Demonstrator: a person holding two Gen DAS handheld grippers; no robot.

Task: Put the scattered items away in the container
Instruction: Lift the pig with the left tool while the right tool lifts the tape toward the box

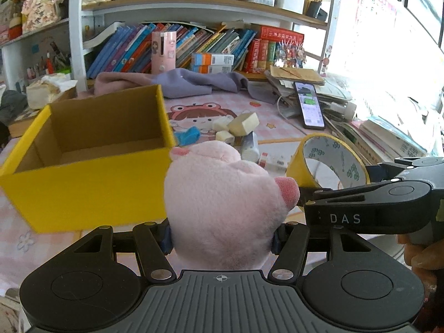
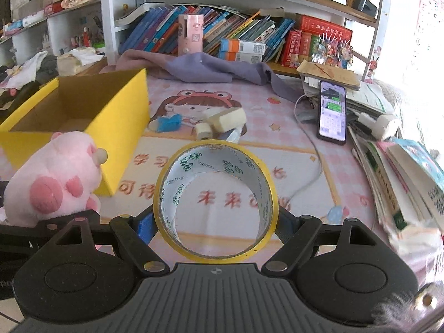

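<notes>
Currently we are carrying two items at once toward the yellow cardboard box [image 1: 91, 149], which is showing a bare floor in the part both views let us see, so we are judging the task as barely begun. Our left gripper [image 1: 222, 240] is clamping the pink plush pig [image 1: 222, 202] between its blue pads, with the toy hanging just beside the box's near corner and not yet above the opening. Our right gripper [image 2: 216, 229] is gripping the roll of yellow tape [image 2: 216, 202] across its outer rim, holding it upright so that the pink desk mat [image 2: 291, 166] is showing through its core; the roll is sitting to the right of the box and apart from it. Still lying on the mat behind the tape are the cream-coloured blocks [image 2: 224, 120], a small blue item [image 2: 169, 123] and, near them, a white-and-blue object too blurred for us to name. We are therefore expecting two releases into the box, followed by further pickups for those remaining pieces. The phone [image 2: 332, 111] and stacked books at the right are probably not part of the job.
</notes>
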